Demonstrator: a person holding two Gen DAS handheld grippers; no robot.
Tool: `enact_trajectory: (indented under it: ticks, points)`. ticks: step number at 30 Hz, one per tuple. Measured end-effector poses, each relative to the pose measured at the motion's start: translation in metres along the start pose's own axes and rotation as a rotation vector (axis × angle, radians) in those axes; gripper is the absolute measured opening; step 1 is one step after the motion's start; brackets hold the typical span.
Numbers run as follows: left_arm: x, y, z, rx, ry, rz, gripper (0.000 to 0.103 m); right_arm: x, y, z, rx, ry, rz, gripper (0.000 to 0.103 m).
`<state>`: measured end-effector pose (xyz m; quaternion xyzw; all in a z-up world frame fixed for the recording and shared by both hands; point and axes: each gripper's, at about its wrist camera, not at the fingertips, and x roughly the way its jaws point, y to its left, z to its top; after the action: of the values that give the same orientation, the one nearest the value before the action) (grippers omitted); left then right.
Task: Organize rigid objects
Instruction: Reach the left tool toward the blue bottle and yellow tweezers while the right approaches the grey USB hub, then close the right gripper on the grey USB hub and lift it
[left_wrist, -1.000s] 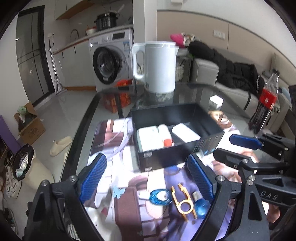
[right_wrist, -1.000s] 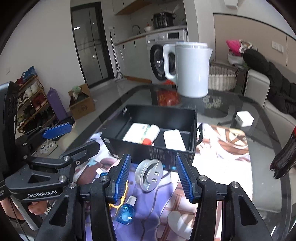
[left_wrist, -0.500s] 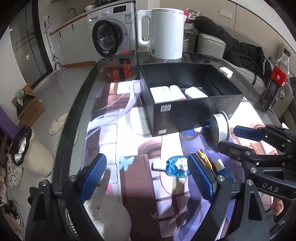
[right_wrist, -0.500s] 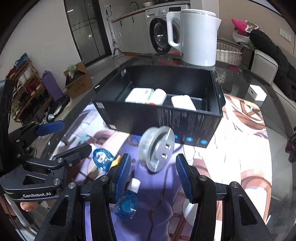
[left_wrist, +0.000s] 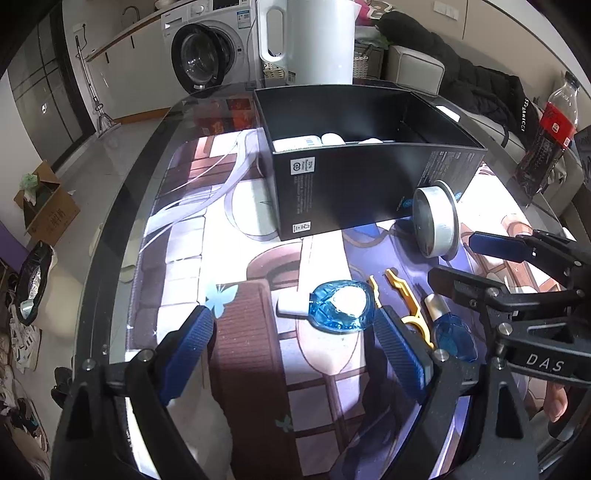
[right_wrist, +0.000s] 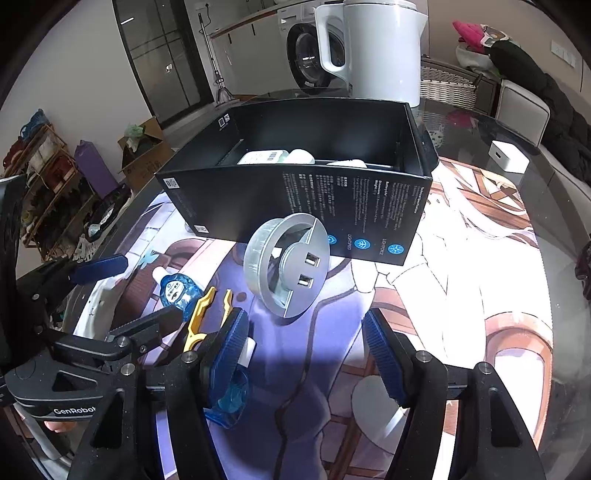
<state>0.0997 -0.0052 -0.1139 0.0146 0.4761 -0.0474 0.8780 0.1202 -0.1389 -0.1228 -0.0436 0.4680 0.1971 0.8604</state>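
A black open box stands on the printed mat and holds white items. A round silver USB socket leans on its edge against the box's front wall. A blue bottle, a yellow clip and a second blue bottle lie on the mat. My left gripper is open, low over the first bottle. My right gripper is open, just short of the socket.
A white kettle stands behind the box. A cola bottle stands at the right table edge. A small white box lies on the glass. The glass table's left edge drops to the floor.
Both grippers have dropped lower and come closer to the mat and box. The items on the mat have not moved. Both grippers stay open.
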Motion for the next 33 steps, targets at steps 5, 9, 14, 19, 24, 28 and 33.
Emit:
enact_trajectory:
  ticks: [5,9,14,19,24,28,33]
  points:
    - [0.007,-0.001,-0.001,0.005,0.014,0.014,0.088,0.006,0.001,0.0,-0.021,0.0,-0.035,0.067]
    - [0.012,0.0,-0.001,-0.014,0.031,-0.002,0.082,0.01,0.006,-0.002,-0.067,-0.011,-0.081,0.069]
    - [0.008,-0.007,-0.002,-0.009,0.02,-0.007,0.063,0.019,-0.002,-0.001,-0.028,-0.021,-0.145,0.102]
    - [0.008,-0.01,-0.002,-0.014,0.004,-0.001,0.063,0.017,-0.005,-0.001,-0.024,-0.021,-0.154,0.102]
    - [0.009,-0.013,0.0,-0.026,0.002,-0.001,0.061,0.016,-0.008,-0.002,0.001,-0.023,-0.165,0.102]
    - [0.009,-0.017,0.001,-0.023,-0.002,-0.006,0.056,0.018,-0.018,0.0,0.011,-0.024,-0.163,0.102]
    - [0.011,-0.021,0.002,-0.028,-0.004,-0.004,0.056,0.017,-0.022,-0.001,0.033,-0.023,-0.182,0.102]
